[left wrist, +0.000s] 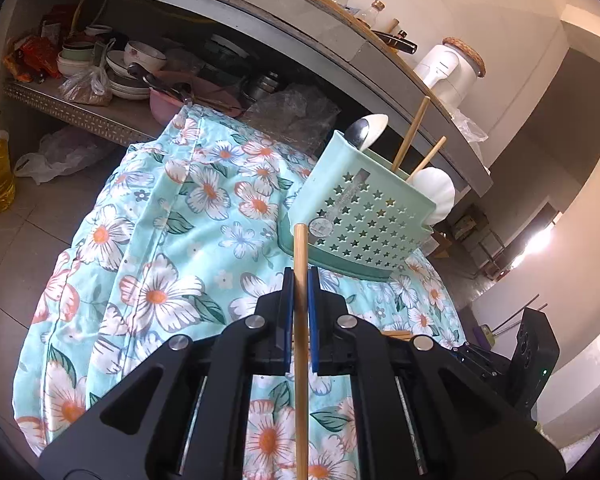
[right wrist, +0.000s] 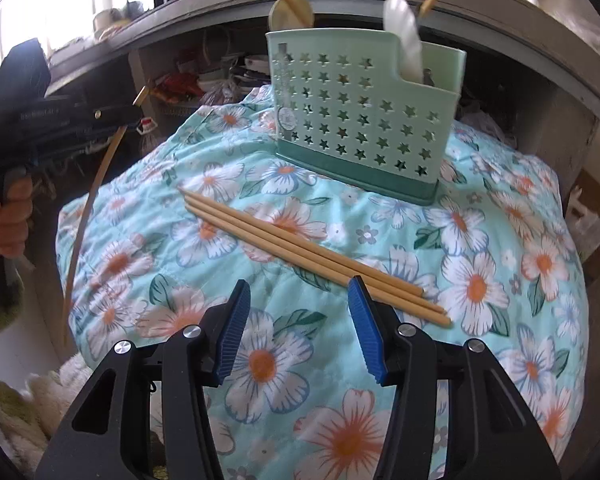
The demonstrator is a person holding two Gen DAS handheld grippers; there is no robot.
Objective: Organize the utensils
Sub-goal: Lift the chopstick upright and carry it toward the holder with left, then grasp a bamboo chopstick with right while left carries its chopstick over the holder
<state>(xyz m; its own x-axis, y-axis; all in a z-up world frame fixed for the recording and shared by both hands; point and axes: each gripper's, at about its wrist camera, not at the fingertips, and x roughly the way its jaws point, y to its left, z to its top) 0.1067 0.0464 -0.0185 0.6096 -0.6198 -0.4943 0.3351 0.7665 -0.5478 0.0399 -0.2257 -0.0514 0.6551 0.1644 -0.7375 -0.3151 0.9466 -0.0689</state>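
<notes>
- At the bottom centre of the left wrist view, the left gripper (left wrist: pixel 300 284) is clenched on a single pale wooden chopstick (left wrist: pixel 300 320), which runs nearly straight up the frame between the blue pads and pokes out a little past them.
- At the bottom of the right wrist view, the right gripper (right wrist: pixel 298 328) is released, its blue-padded fingers (right wrist: pixel 232 336) spread with only cloth showing between them.
- Just beyond the right-hand pad, three more wooden chopsticks (right wrist: pixel 300 248) lie side by side on the turquoise flower-printed cloth (right wrist: pixel 500 280), slanting from centre left down to lower right (touching one another along most of their length).
- Further up, at upper centre, stands the mint-green plastic utensil holder with star-shaped holes (right wrist: pixel 360 120), upright on the same cloth.
- Sticking out of its top are white spoons (right wrist: pixel 404 40) and two chopsticks (right wrist: pixel 430 0).
- At the left edge of that view, a hand (right wrist: pixel 4 216) grips the handle of the other black gripper, with its chopstick (right wrist: pixel 88 216) hanging below it.
- Behind everything, a grey shelf (left wrist: pixel 100 120) holds stacked bowls and plates.
</notes>
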